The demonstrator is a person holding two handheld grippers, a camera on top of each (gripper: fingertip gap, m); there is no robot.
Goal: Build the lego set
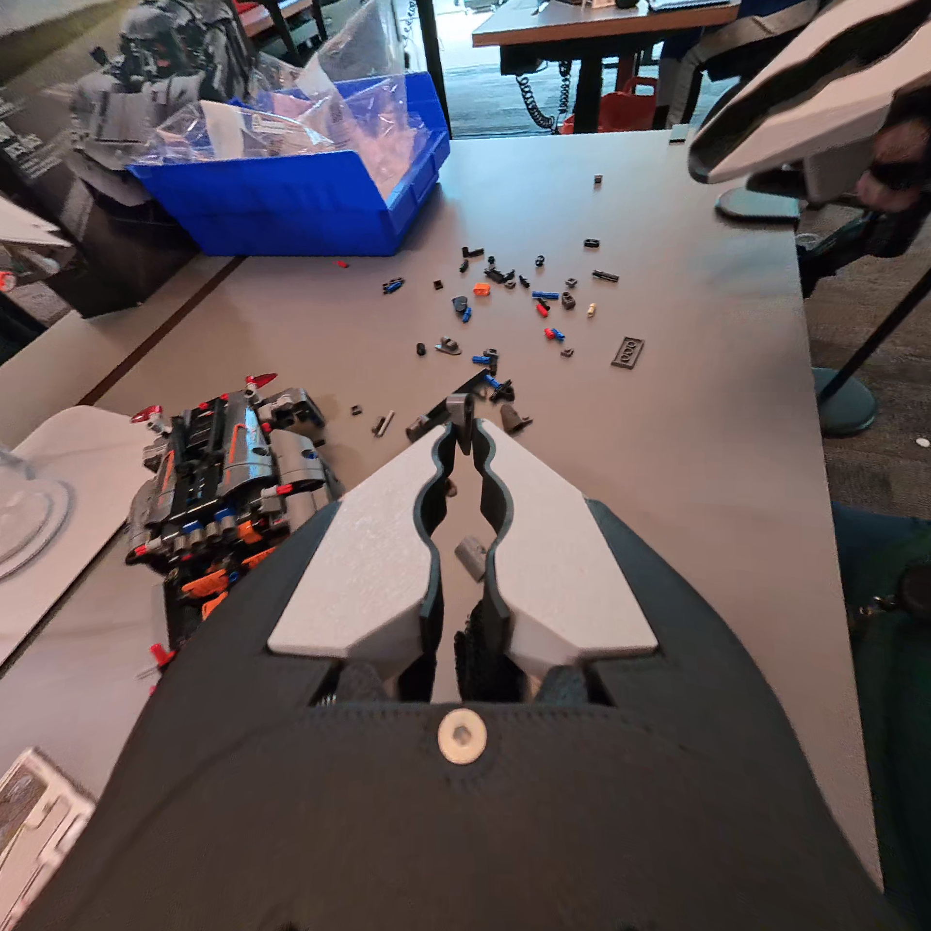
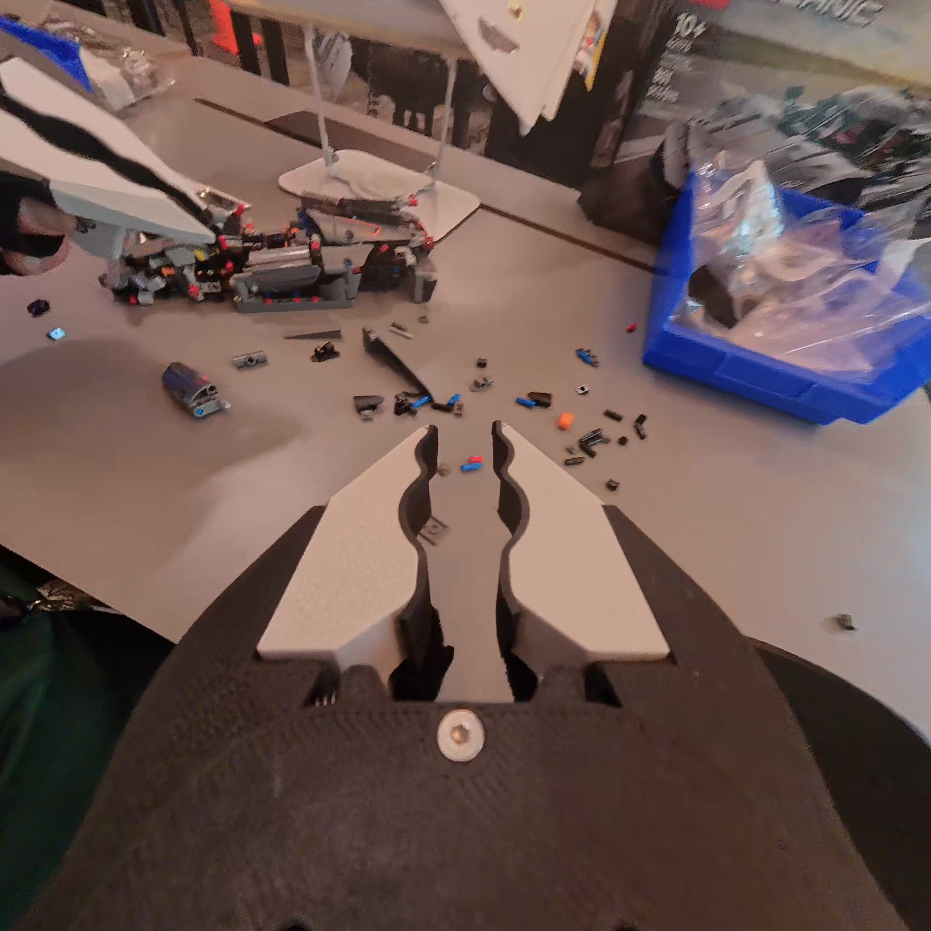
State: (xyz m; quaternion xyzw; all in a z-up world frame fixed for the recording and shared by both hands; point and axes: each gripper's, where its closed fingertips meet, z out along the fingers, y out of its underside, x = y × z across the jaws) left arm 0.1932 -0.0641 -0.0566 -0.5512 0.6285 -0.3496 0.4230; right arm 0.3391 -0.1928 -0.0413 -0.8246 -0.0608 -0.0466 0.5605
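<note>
A: One small dark-grey plastic lego piece (image 1: 463, 420) sits pinched at the tips of the left gripper (image 1: 464, 434), held above the grey table (image 1: 680, 453). It looks light, hard and smooth — I judge it would twist out if gripped only at its end.

B: And the half-built grey, black and orange lego model (image 1: 226, 483)?

A: At nine o'clock from that gripper, lying on the table. Heavier, I think, and brittle at its joints — hold it by the solid body, not the red-tipped pins.

B: The right gripper (image 2: 464, 428)?

A: Spread and empty, over the scattered small black, blue and red loose pieces (image 2: 504, 408).

B: Any writing?

A: The dark printed cardboard box (image 2: 755, 90) at one o'clock carries print, mostly blurred. The blue plastic bin (image 2: 745, 373) holds clear bags.
</note>
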